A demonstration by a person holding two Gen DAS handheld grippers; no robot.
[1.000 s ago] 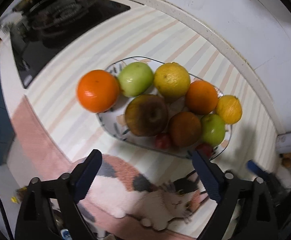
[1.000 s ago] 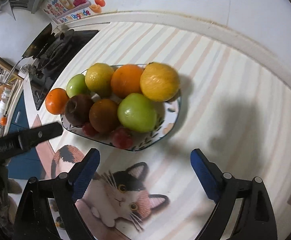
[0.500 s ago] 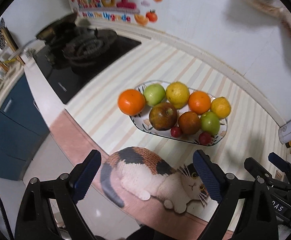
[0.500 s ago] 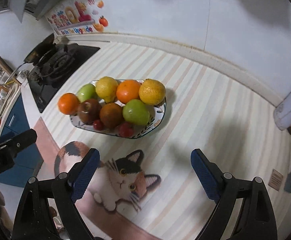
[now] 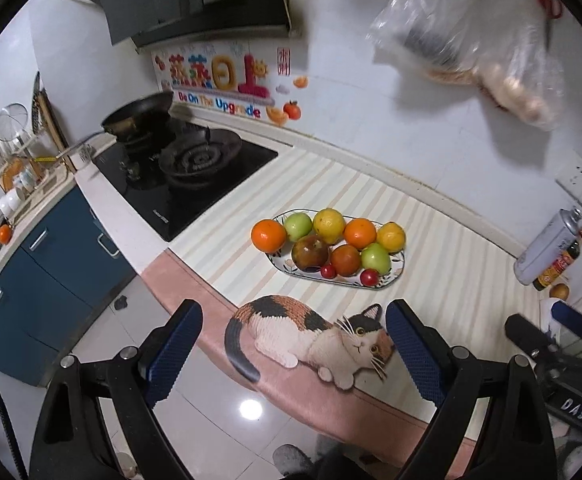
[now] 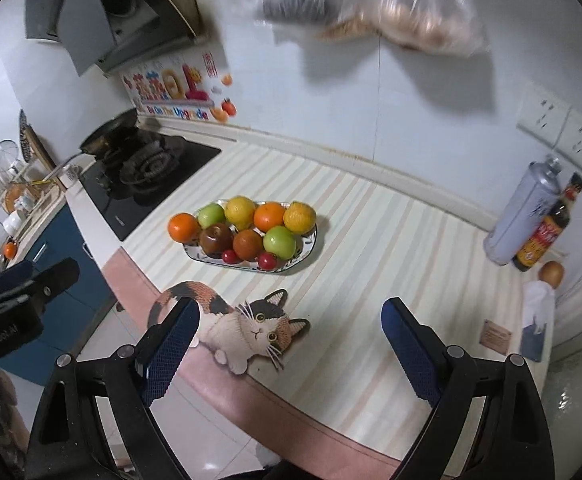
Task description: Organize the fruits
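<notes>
An oval patterned plate (image 5: 396, 276) (image 6: 309, 246) stands on the striped counter mat, heaped with fruit: oranges (image 5: 268, 235) (image 6: 183, 227), green apples (image 5: 376, 258) (image 6: 279, 241), yellow citrus (image 5: 329, 220) (image 6: 299, 217), a dark apple (image 5: 309, 253) (image 6: 216, 239) and small red fruits (image 5: 369, 277) (image 6: 267, 260). My left gripper (image 5: 293, 354) is open and empty, well back from the plate over the counter's front edge. My right gripper (image 6: 289, 348) is open and empty, also well back from the plate.
A gas hob with a pan (image 5: 139, 118) lies left of the plate. A grey can (image 6: 521, 216), a sauce bottle (image 6: 543, 232) and an onion (image 6: 552, 273) stand at the right. Plastic bags (image 6: 411, 8) hang on the wall. A cat print (image 5: 315, 332) marks the mat's front.
Both grippers have pulled far back and up from the plate, which now looks small and distant. The fruit on the plate has not moved. Both stay open.
</notes>
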